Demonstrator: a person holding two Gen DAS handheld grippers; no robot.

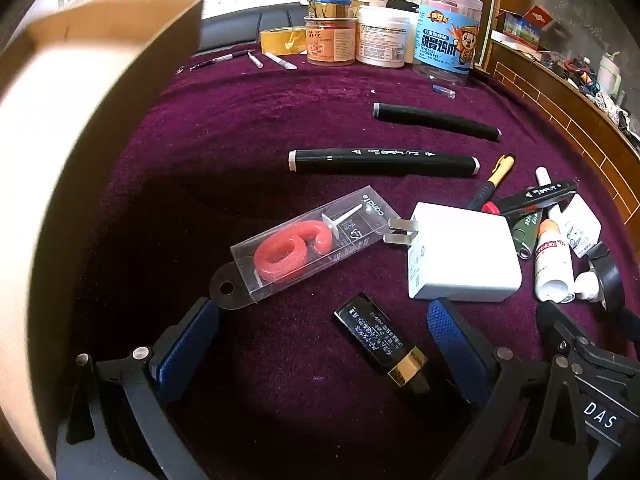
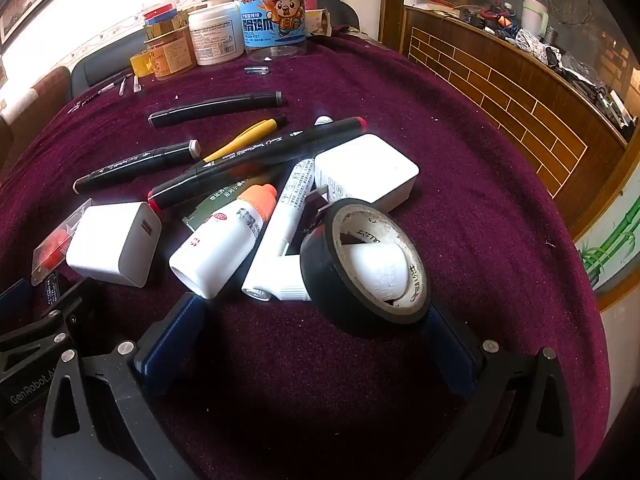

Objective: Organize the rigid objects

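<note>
Cardboard box (image 1: 100, 80) blurred, cropped at left

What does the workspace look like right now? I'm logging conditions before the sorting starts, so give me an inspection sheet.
Surface: purple cloth covers the table, a few pale specks.
Job's things: black tape roll, two white chargers, glue bottle, black markers, boxed red candle, black lighter, all loose on the cloth.
Clutter: jars and tubs at the far edge; cardboard box on the left.
Grippers: left gripper open over the lighter; right gripper open beside the tape roll; neither holds anything.
Cables: nothing seen.
Surroundings: wooden counter crowded with items.
</note>
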